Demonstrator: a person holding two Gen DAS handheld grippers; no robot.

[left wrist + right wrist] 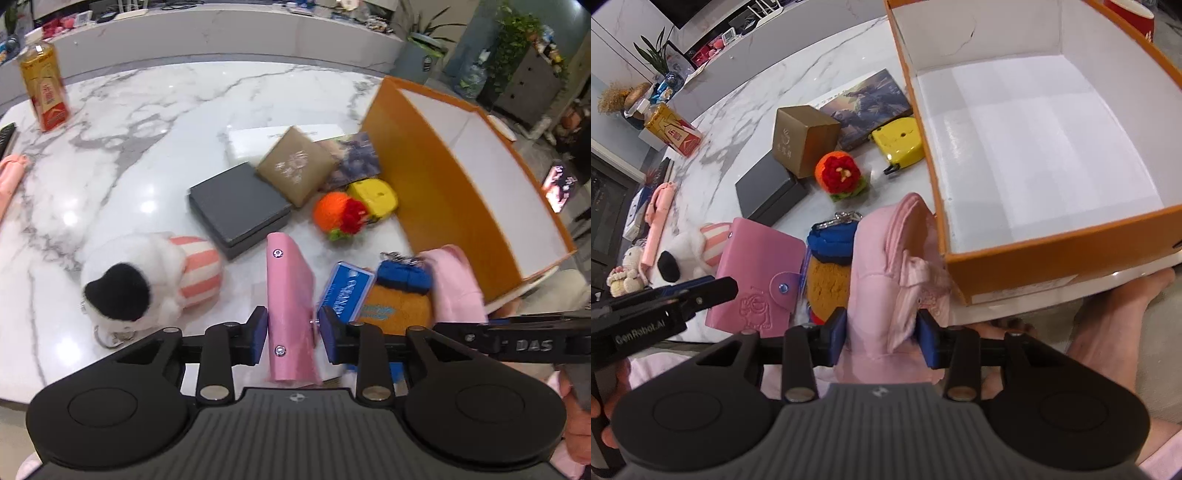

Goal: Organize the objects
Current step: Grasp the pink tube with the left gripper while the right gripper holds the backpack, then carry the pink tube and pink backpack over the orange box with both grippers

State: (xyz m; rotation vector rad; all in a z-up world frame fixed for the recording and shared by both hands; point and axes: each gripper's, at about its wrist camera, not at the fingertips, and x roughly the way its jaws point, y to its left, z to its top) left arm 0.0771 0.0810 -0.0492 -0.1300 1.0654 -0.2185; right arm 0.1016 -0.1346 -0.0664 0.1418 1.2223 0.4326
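left gripper (292, 334): pink wallet (290, 295) is pinched on edge between the pads; a slight gap is seen at the right pad, so the grip is judged light.
right gripper (882, 338): pink cloth (894, 266) is clamped between the blue pads.
step: pickup of two items is judged done or nearly so; transfer to the box (1052, 254) not yet made.
wallet place: between the left jaws, spine up, at the near table (122, 122) edge.
cloth place: between the right jaws, just left of the box's near corner.
box: orange outside, white inside, nothing seen in it; ahead and right of the right gripper, far right of the left one.
next move: a lift over the orange wall, then a release inside, is judged needed for each item.
edges: box wall is tall and near the cloth; a snag there is judged possible.
open room: bare marble ahead-left of the left gripper; plush dog (122, 291) is near left, grey box (238, 206) ahead, blue-and-orange plush (397, 295) and blue card (345, 290) just right.
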